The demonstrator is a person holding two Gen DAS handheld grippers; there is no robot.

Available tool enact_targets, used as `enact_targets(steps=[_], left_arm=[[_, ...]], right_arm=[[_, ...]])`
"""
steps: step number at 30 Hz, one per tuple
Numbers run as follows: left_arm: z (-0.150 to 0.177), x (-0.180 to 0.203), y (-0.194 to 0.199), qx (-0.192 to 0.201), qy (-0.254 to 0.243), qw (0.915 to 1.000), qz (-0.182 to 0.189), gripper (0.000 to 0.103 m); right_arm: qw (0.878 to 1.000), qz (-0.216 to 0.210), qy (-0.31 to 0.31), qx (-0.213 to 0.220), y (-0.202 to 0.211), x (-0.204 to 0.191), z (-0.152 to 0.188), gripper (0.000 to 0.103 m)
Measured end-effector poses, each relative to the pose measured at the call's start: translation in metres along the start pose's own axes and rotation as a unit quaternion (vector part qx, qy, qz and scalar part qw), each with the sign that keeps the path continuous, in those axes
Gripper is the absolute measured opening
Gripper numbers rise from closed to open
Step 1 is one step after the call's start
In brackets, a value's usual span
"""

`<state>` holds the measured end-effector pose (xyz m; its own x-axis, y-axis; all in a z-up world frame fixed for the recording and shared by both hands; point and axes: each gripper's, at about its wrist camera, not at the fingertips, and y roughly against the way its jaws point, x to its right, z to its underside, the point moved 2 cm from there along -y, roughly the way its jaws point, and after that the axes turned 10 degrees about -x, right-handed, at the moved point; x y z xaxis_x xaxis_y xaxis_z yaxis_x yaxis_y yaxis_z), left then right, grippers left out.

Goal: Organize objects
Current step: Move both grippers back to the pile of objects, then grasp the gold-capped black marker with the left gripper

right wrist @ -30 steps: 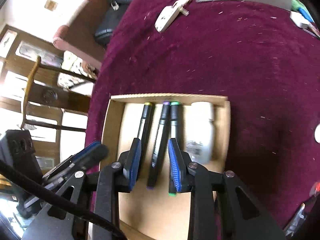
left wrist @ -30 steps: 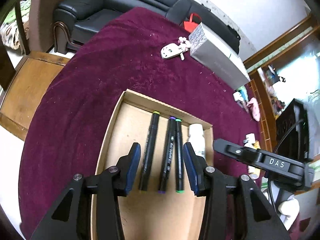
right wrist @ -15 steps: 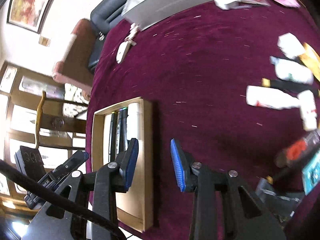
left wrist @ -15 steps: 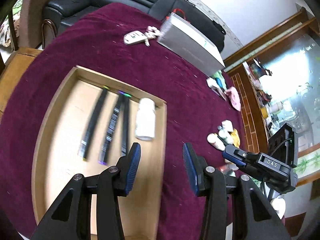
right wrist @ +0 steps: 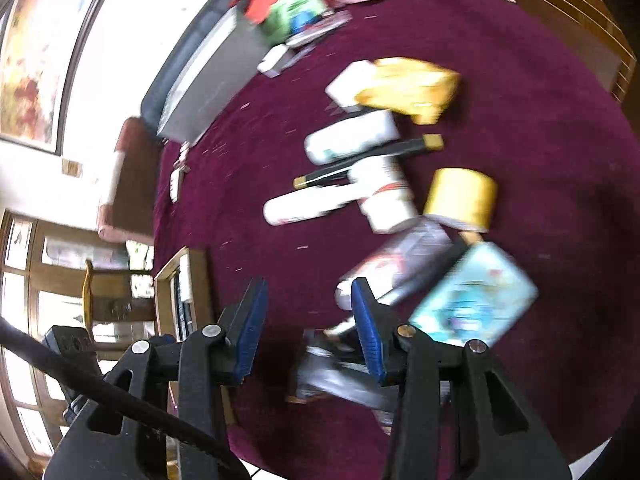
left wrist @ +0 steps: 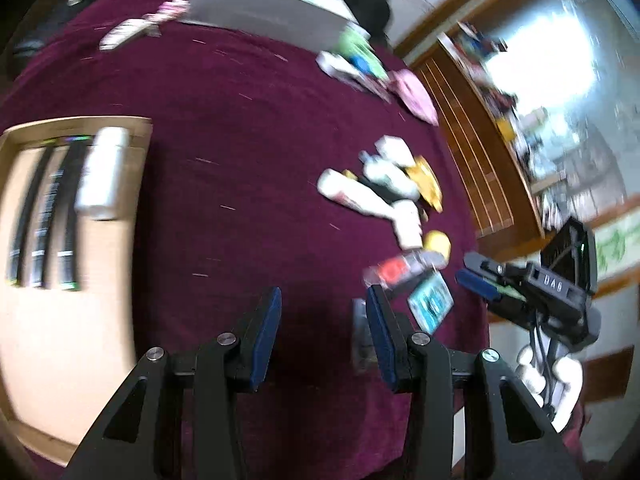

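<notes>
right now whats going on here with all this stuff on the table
A person is tidying a table covered in maroon cloth with a two-finger gripper in each hand. The shallow cardboard tray already holds three black markers and a white bottle. Both the left gripper and the right gripper are empty with jaws apart, the right's having just been opening, over the cloth near the blurred pile of unsorted bottles and packets.

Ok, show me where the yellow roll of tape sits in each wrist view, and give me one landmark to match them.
Left wrist view: the yellow roll of tape lies right of centre, at the near end of the clutter, just above the teal card.
Right wrist view: the same roll lies right of centre, above the teal card.
Shared landmark: the cardboard tray, at the left in both views.
</notes>
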<state>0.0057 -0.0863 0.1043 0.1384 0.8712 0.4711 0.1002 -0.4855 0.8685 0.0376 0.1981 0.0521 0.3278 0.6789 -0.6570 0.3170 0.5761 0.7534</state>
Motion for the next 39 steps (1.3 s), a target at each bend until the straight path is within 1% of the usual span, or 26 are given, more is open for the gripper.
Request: enact_targets(steps=[4, 5, 8, 11, 13, 16, 19, 20, 21, 22, 23, 25, 27, 28, 29, 30, 34, 35, 39], left_arm=[[-0.008, 0.047, -0.040, -0.026, -0.061, 0.9976, -0.020, 0.038], [-0.013, 0.062, -0.054, -0.034, -0.083, 0.9955, -0.033, 0.038], [-0.022, 0.088, -0.081, -0.047, -0.125, 0.9897, -0.054, 0.038], [-0.029, 0.109, -0.103, -0.054, -0.157, 0.9836, -0.069, 0.038], [-0.032, 0.117, -0.116, -0.063, -0.166, 0.9811, -0.077, 0.038], [-0.029, 0.131, -0.131, -0.075, -0.192, 0.9751, -0.081, 0.038], [-0.017, 0.145, -0.141, -0.087, -0.228, 0.9650, -0.095, 0.038], [-0.012, 0.149, -0.148, -0.096, -0.241, 0.9586, -0.117, 0.038], [-0.008, 0.150, -0.152, -0.100, -0.250, 0.9540, -0.131, 0.038], [-0.004, 0.155, -0.153, -0.092, -0.267, 0.9478, -0.147, 0.038], [-0.003, 0.158, -0.155, -0.092, -0.276, 0.9437, -0.158, 0.038], [-0.001, 0.164, -0.158, -0.094, -0.282, 0.9398, -0.169, 0.038], [0.002, 0.169, -0.161, -0.094, -0.281, 0.9394, -0.173, 0.038], [0.004, 0.172, -0.162, -0.093, -0.284, 0.9377, -0.178, 0.038], [0.010, 0.176, -0.167, -0.101, -0.290, 0.9352, -0.176, 0.033], [0.015, 0.178, -0.170, -0.109, -0.291, 0.9347, -0.173, 0.031], [0.022, 0.177, -0.165, -0.114, -0.277, 0.9412, -0.157, 0.024], [0.021, 0.173, -0.162, -0.115, -0.268, 0.9449, -0.148, 0.022], [0.016, 0.154, -0.156, -0.117, -0.230, 0.9601, -0.108, 0.017]], right_arm=[[1.000, 0.002, -0.014, 0.002, 0.012, 0.028, 0.001, 0.044], [1.000, 0.005, -0.016, 0.003, 0.016, 0.035, 0.001, 0.044], [1.000, 0.008, -0.027, 0.006, 0.025, 0.056, 0.002, 0.044], [0.999, 0.007, -0.037, 0.004, 0.031, 0.073, 0.004, 0.044], [0.999, 0.009, -0.044, 0.005, 0.035, 0.084, 0.005, 0.044], [0.999, 0.011, -0.049, 0.007, 0.042, 0.097, 0.007, 0.044], [0.998, 0.013, -0.053, 0.010, 0.049, 0.108, 0.006, 0.044], [0.998, 0.014, -0.055, 0.013, 0.051, 0.111, 0.006, 0.045], [0.998, 0.013, -0.058, 0.014, 0.054, 0.114, 0.005, 0.046], [0.998, 0.011, -0.059, 0.015, 0.055, 0.116, 0.004, 0.047], [0.998, 0.010, -0.060, 0.016, 0.057, 0.118, 0.004, 0.047], [0.998, 0.009, -0.059, 0.015, 0.057, 0.120, 0.003, 0.048], [0.998, 0.007, -0.059, 0.009, 0.055, 0.121, 0.002, 0.048], [0.998, 0.007, -0.059, 0.007, 0.053, 0.121, 0.001, 0.048], [0.998, 0.006, -0.058, 0.004, 0.052, 0.120, 0.001, 0.048], [0.999, 0.006, -0.054, 0.000, 0.050, 0.119, 0.001, 0.048], [0.999, 0.009, -0.042, -0.010, 0.044, 0.113, 0.000, 0.048], [0.999, 0.010, -0.040, -0.011, 0.043, 0.112, 0.000, 0.048], [0.999, 0.012, -0.036, -0.016, 0.039, 0.109, 0.000, 0.051]])
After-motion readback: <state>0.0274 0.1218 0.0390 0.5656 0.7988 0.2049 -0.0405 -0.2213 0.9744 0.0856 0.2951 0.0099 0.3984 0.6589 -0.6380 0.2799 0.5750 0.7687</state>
